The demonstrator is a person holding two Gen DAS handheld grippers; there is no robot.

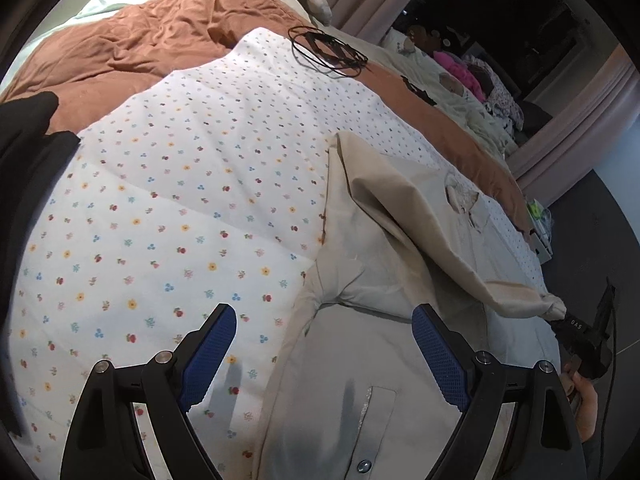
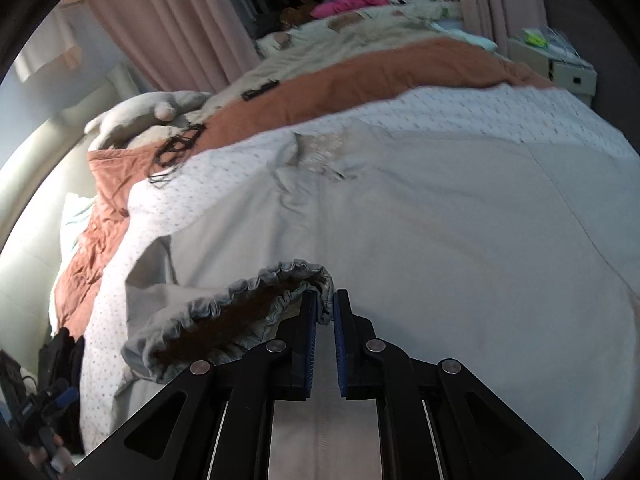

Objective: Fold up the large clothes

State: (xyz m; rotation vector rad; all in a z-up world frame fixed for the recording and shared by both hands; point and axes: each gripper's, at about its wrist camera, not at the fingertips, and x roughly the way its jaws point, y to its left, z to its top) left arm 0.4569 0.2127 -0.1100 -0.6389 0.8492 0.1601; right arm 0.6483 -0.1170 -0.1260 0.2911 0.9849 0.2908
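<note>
A large beige jacket (image 1: 380, 288) lies spread on the floral sheet (image 1: 180, 184) of a bed. My left gripper (image 1: 324, 320) is open and empty, hovering over the jacket's side near its front placket and snap button. One sleeve (image 1: 452, 248) is lifted and stretched to the right, where my right gripper (image 1: 576, 328) holds its end. In the right wrist view my right gripper (image 2: 325, 304) is shut on the elastic cuff (image 2: 256, 300) of that sleeve, above the jacket's body (image 2: 440, 248).
A rust-brown quilt (image 1: 152, 44) lies beyond the sheet, with a coil of black cord (image 1: 328, 50) on it. Black clothing (image 1: 28, 152) sits at the left. A pile of clothes (image 2: 360, 4), curtains (image 2: 168, 20) and a white box (image 2: 568, 72) are at the far side.
</note>
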